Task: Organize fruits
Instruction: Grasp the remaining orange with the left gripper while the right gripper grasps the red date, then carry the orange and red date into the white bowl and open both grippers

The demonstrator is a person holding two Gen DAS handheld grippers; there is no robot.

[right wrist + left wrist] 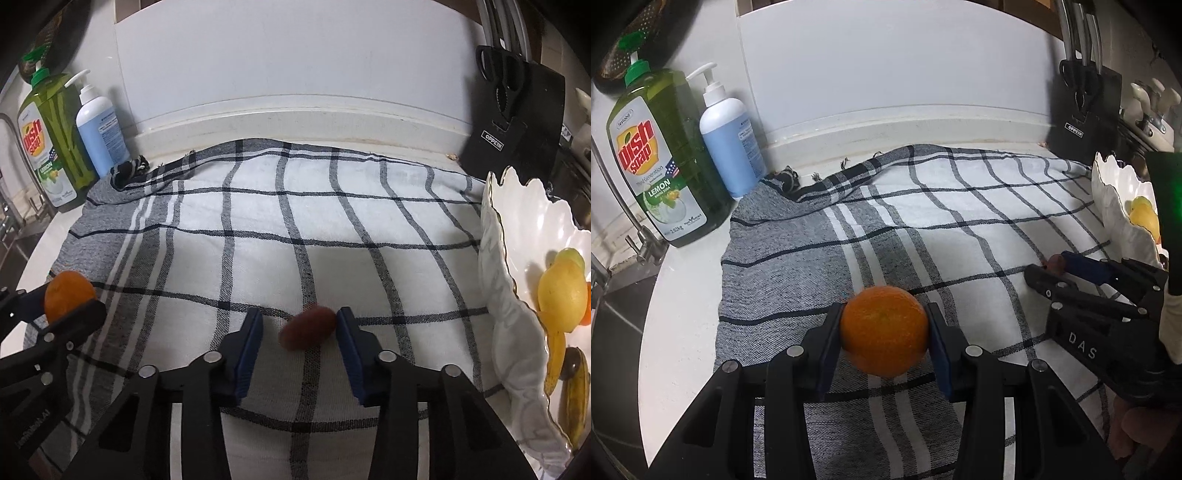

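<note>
My left gripper (884,314) is shut on an orange (884,332), held just above the checked cloth (960,206). The right wrist view shows the same orange (68,293) at the lower left. A small reddish-brown fruit (308,328) lies on the cloth between the blue pads of my right gripper (299,319). The right pad touches it and a gap shows at the left pad. A white scalloped bowl (496,258) at the right holds a lemon (561,291) and a banana (554,356).
A green dish soap bottle (661,162) and a blue pump bottle (729,144) stand at the back left beside the sink tap (624,218). A black knife block (517,114) with scissors stands at the back right. The white backsplash wall runs behind the cloth.
</note>
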